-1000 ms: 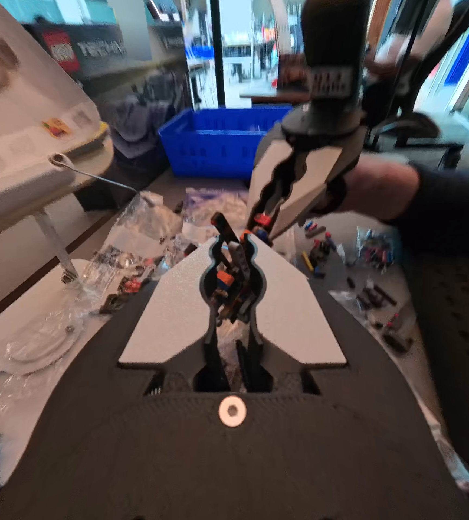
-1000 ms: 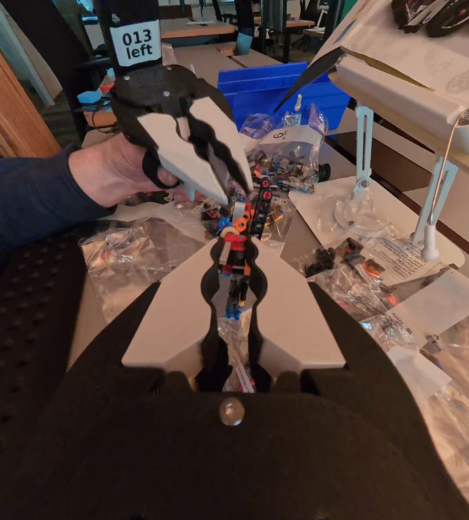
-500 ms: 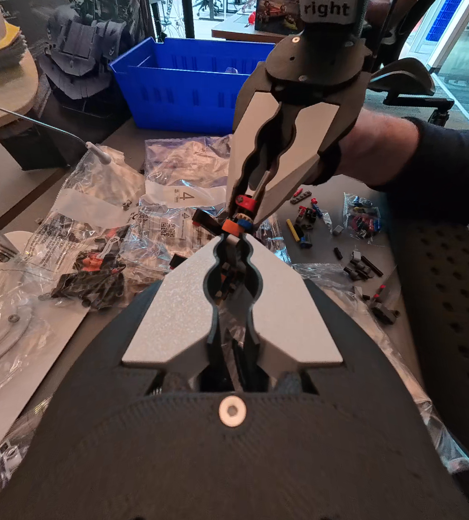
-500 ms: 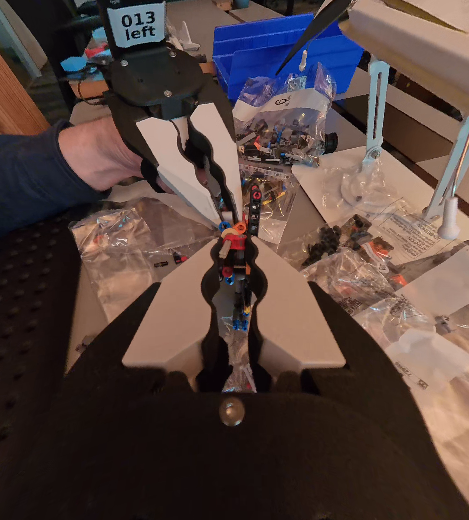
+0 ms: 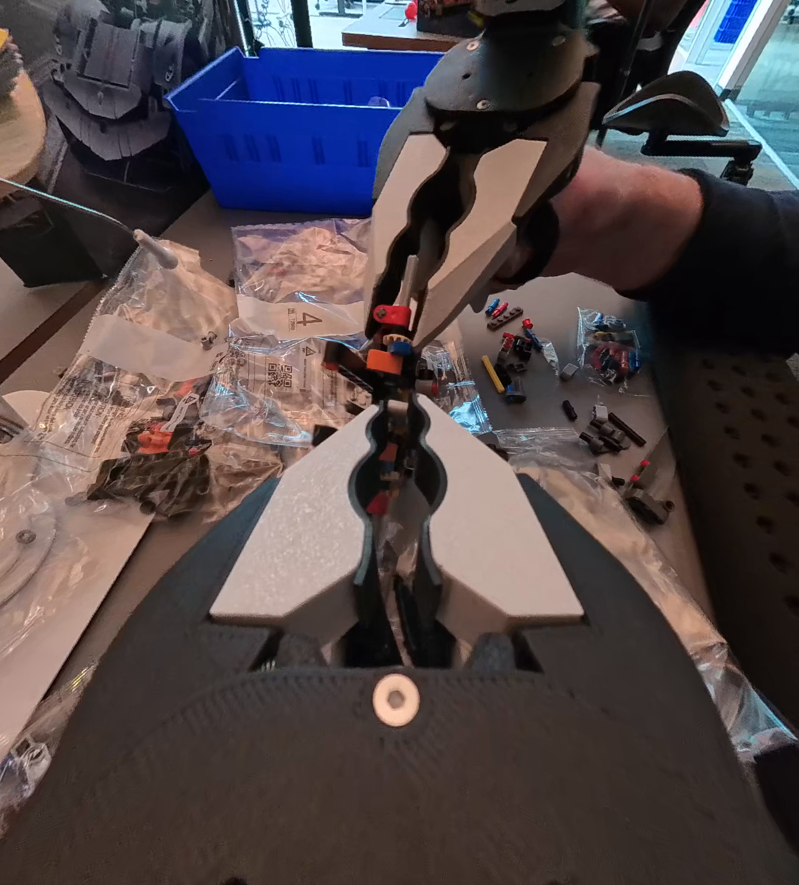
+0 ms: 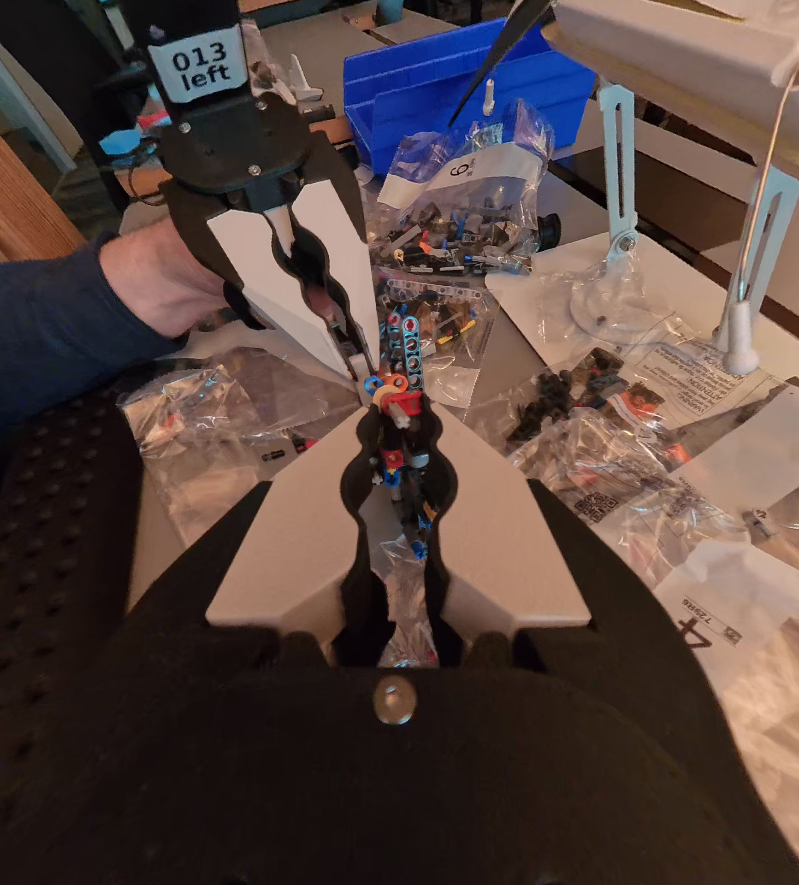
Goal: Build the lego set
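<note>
A: Where's the lego assembly (image 5: 388, 364)?

B: In the air above the table (image 5: 550, 306), between both tools. The left tool (image 5: 395, 407) is closed on its lower part; the right tool (image 5: 395, 330) is clamped at the top, by the red connector (image 6: 404, 400) and its grey axle.

A: How far along?

B: Early, I'd judge. It's only a small cluster of beams and pins. Several parts bags (image 6: 459, 210) lie sealed, and loose pieces (image 5: 517, 349) wait beside the blue bin (image 5: 292, 129).

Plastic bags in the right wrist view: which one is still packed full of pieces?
The numbered bag leaning against the blue bin, bulging with mixed parts. The other bags nearer the camera lie flat, torn open or mostly empty.
</note>
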The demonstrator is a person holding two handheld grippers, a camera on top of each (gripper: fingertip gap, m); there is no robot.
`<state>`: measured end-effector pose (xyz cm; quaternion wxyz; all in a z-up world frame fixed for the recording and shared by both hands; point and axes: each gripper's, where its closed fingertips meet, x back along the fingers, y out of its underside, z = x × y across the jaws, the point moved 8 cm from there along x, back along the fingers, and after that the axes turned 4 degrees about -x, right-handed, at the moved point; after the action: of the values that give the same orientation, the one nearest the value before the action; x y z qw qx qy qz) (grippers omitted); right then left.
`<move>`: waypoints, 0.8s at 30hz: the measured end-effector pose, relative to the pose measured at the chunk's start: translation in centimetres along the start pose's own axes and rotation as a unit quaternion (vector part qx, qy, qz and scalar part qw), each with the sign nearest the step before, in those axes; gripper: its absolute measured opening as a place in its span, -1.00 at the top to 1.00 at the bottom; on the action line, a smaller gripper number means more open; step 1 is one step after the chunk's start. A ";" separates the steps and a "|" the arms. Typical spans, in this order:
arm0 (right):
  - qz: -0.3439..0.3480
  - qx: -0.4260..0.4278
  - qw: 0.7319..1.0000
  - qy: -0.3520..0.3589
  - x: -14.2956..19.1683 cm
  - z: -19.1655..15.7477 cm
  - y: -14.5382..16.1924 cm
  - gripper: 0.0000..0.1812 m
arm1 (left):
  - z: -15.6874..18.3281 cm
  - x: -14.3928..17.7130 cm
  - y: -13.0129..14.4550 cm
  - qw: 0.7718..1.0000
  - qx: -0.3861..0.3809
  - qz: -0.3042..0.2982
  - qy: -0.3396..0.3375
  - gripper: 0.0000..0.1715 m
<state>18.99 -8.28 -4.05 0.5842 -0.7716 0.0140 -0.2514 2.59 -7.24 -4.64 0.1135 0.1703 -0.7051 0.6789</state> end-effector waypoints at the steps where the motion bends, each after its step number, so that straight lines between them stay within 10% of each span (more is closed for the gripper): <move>1: 0.000 0.014 1.000 0.005 0.1 -0.1 0.0 0.84 | 0.0 0.0 0.0 1.000 0.002 -0.003 -0.001 0.92; 24: -0.133 0.105 0.978 0.120 -0.2 0.3 1.7 0.65 | -3.1 0.3 1.1 0.987 0.144 0.013 -0.076 0.91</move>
<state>19.37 -8.48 -5.68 0.6172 -0.6654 -0.0449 -0.4175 1.66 -4.18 -5.42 0.0256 0.2268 -0.6088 0.7598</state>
